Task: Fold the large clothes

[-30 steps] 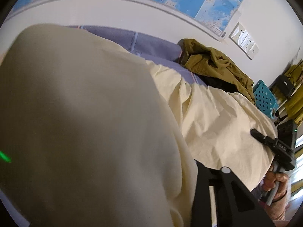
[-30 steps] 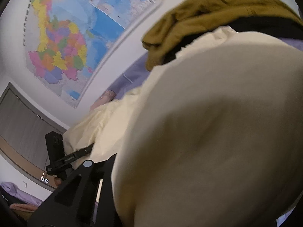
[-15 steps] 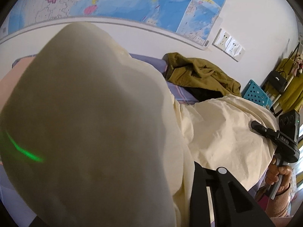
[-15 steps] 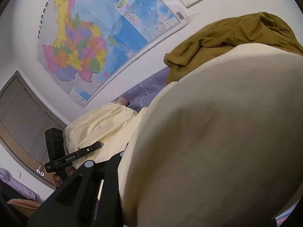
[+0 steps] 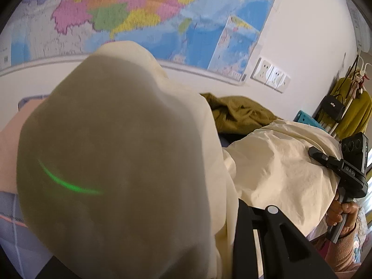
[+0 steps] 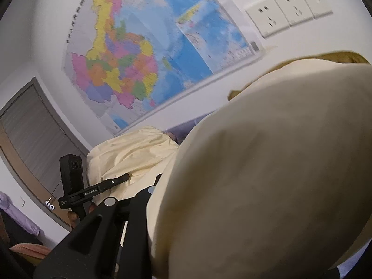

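Cream cloth (image 5: 121, 153) drapes over both lenses, hiding the jaws, so their state stays unclear.

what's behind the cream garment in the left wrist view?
Behind the cream garment: an olive jacket heaped on the bed, a wall map, and sockets. The cloth bulge close to the lens covers most of the bed, so what lies there cannot be seen.

We are seeing cream cloth (image 5: 121, 153) billowing right in front of both cameras, blocking the near room. Beyond it an olive garment (image 5: 239, 114) is lying heaped against the far wall (image 5: 139, 79) (no passage there). Air above the cloth is staying free up to the map (image 6: 144, 53).
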A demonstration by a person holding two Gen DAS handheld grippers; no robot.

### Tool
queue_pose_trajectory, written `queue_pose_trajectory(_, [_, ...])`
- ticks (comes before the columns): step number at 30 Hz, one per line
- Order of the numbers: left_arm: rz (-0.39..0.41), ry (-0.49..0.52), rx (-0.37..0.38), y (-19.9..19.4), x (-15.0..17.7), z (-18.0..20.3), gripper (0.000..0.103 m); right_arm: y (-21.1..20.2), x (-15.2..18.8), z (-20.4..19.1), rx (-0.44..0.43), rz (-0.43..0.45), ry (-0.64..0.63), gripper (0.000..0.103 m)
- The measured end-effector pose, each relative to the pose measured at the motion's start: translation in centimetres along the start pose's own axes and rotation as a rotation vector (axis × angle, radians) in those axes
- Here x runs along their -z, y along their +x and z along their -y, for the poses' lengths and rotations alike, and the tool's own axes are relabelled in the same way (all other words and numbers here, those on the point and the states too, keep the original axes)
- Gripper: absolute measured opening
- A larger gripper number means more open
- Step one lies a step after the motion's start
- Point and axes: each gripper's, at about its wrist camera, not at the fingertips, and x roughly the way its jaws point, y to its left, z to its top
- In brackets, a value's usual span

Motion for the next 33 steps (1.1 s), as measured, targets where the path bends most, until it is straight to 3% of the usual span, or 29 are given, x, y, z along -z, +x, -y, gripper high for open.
queue_pose_trajectory(11, [0.092,0.005,-0.047,-3.4,-2.3,-1.2,0.024,1.6,-2.8,-2.4,-0.067,0.017,-0.051,0.016])
queue_pose_trajectory(33, [0.162,-0.049,-0.187,-7.1,-5.6,-6.5,0.024,9.5,-5.3,-6.6,-0.175,-0.051,-0.103,0.016])
